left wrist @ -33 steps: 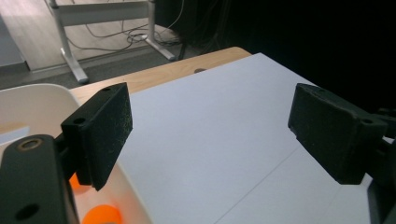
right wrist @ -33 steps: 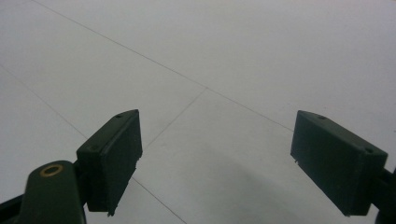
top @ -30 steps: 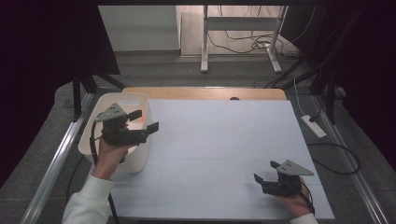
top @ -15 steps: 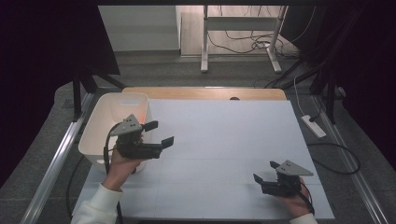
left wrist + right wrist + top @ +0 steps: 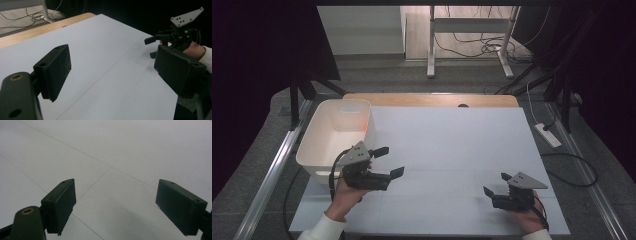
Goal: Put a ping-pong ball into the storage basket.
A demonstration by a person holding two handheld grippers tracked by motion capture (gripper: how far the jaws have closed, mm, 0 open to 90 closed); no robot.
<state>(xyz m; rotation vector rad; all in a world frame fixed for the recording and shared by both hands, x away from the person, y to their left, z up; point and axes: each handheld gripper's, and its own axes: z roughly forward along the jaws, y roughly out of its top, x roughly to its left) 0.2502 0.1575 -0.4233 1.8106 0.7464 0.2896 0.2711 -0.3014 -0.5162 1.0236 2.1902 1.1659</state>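
A white sheet (image 5: 452, 150) covered the table (image 5: 432, 99), whose wooden edge showed at the far side. Beyond the table stood a metal desk frame (image 5: 469, 30) on grey floor (image 5: 377, 75), with cables (image 5: 472, 47) beneath it. Right of the table lay a power strip (image 5: 548, 135).

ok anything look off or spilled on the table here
Nothing stands out. The white bin sits upright at the table's left edge, the white table cover lies flat and clean, and the left gripper and right gripper are open, holding nothing.
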